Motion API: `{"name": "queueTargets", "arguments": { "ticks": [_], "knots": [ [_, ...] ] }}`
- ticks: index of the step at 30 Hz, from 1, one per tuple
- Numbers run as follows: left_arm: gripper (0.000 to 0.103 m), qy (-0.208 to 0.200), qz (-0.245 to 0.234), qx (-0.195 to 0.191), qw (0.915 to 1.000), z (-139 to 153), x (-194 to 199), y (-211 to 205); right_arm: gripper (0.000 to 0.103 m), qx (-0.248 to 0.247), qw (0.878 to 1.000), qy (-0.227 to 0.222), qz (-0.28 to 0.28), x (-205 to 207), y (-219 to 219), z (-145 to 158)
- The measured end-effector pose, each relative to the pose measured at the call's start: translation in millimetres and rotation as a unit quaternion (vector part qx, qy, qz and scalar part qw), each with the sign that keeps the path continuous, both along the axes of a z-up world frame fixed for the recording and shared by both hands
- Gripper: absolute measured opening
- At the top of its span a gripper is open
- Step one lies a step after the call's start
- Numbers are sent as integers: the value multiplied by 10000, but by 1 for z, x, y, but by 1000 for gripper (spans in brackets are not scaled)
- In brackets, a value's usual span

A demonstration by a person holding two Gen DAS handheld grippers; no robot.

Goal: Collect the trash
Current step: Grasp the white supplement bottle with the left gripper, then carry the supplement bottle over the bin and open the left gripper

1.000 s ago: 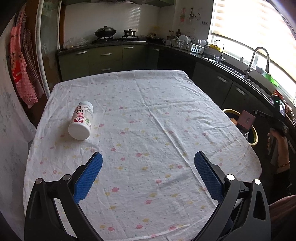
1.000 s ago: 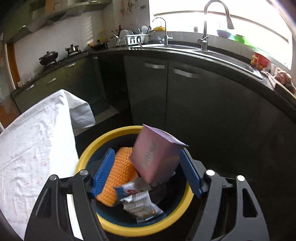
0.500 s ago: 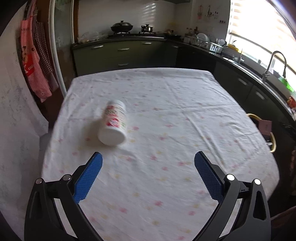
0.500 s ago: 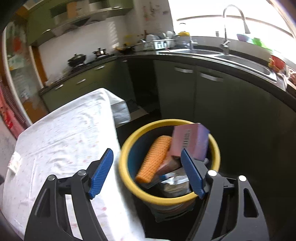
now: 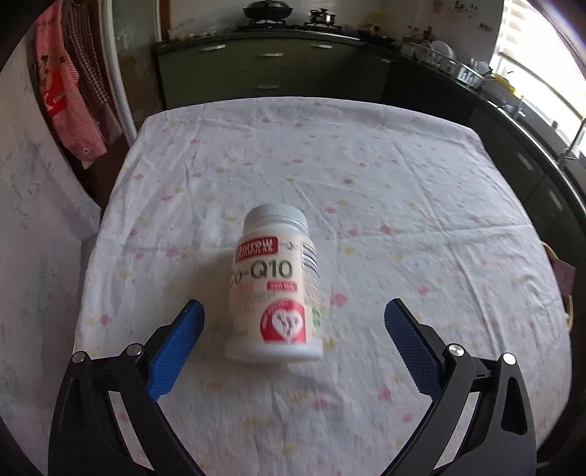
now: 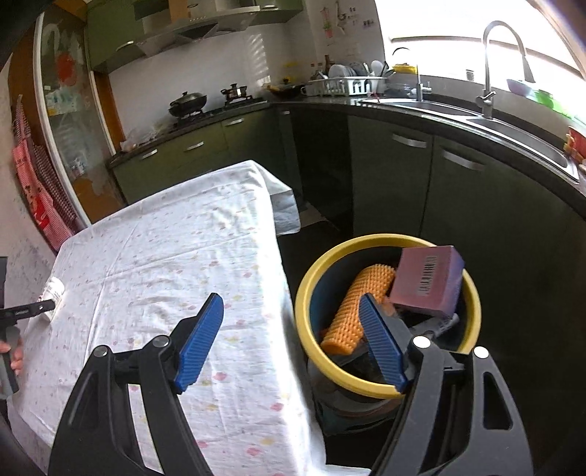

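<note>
A white supplement bottle (image 5: 276, 289) with a red and white label lies on its side on the flowered tablecloth (image 5: 403, 190), cap pointing away. My left gripper (image 5: 293, 311) is open, its blue fingers either side of the bottle's base, not touching it. The bottle shows small at the far left in the right wrist view (image 6: 53, 289). My right gripper (image 6: 291, 305) is open and empty above the table's right edge, beside the yellow-rimmed bin (image 6: 307, 289). The bin holds a purple box (image 6: 426, 280), an orange ridged piece (image 6: 355, 307) and wrappers.
Dark kitchen cabinets (image 6: 457, 190) and a sink counter (image 6: 512, 124) run close behind the bin. A stove with pots (image 5: 269, 9) stands past the table's far end. Red checked cloths (image 5: 73, 99) hang on the left wall.
My left gripper has moved up to the bottle, which now lies between its open fingers. My right gripper has drawn back from the bin towards the table; the purple box stays in the bin.
</note>
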State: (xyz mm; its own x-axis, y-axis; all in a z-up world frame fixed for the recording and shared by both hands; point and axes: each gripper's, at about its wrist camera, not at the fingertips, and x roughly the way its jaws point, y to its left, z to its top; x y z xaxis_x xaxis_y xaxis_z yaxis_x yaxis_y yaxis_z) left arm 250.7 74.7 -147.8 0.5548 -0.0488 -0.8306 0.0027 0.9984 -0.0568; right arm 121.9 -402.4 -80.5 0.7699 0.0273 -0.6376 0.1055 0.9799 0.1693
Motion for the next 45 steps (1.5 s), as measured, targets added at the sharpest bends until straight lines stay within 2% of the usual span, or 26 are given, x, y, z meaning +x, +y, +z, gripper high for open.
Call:
{"name": "queueTargets", "arguments": {
  "ticks": [4, 9, 12, 15, 21, 26, 32, 37, 41, 45],
  "knots": [
    [87, 130, 115, -56, 9998, -10, 11, 0, 72, 6, 10000, 19, 23, 3, 3, -1],
    [77, 62, 230, 72, 9997, -10, 14, -2, 72, 17, 10000, 35, 28, 5, 4, -2],
    [65, 36, 300, 195, 9994, -8, 16, 0, 72, 24, 10000, 39, 53, 6, 6, -3],
    [48, 12, 335, 221, 9992, -7, 16, 2, 72, 33, 10000, 30, 66, 6, 6, -3],
    [47, -14, 216, 140, 9997, -6, 9, 3, 72, 47, 10000, 33, 69, 6, 5, -3],
    [47, -99, 29, 101, 9999, 3, -6, -13, 72, 44, 9999, 43, 82, 5, 5, -4],
    [47, -440, -574, 146, 9973, 32, -32, -59, 72, 44, 10000, -1, 70, 0, 4, -3],
    [47, -666, -1246, 66, 9899, 57, -53, -109, 72, -29, 10000, -38, -40, -11, -6, 2],
    [47, -737, -1975, -76, 9775, 74, -67, -165, 72, -97, 9995, -83, -284, -28, -27, 8],
    [47, -725, -2695, -208, 9600, 84, -76, -232, 72, -79, 9980, -140, -609, -49, -57, 11]
  ]
}}
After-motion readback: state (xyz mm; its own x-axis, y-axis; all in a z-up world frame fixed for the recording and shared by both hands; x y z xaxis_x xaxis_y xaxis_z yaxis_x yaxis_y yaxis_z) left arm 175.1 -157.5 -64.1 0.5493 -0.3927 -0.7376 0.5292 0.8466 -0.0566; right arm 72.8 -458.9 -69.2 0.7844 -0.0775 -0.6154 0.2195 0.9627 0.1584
